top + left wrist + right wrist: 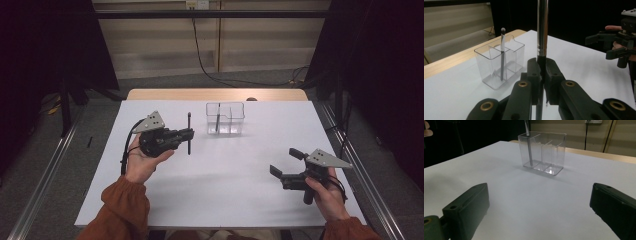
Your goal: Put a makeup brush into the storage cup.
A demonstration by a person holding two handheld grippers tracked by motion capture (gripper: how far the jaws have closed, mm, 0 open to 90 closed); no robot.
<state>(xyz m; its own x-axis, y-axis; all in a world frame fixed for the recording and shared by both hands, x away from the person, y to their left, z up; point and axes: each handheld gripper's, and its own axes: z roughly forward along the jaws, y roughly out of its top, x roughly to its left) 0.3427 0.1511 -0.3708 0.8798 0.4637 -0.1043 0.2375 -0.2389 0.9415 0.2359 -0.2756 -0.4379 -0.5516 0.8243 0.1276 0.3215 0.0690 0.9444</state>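
Jaws of the left gripper are clamped tight on a slim black pen with a silvery barrel, held upright above the white counter, just left of the clear divided holder. Another pen stands in one of the holder's compartments. The right gripper hovers near the counter's right side, well apart, its jaws wide open and empty; no writing is readable anywhere.
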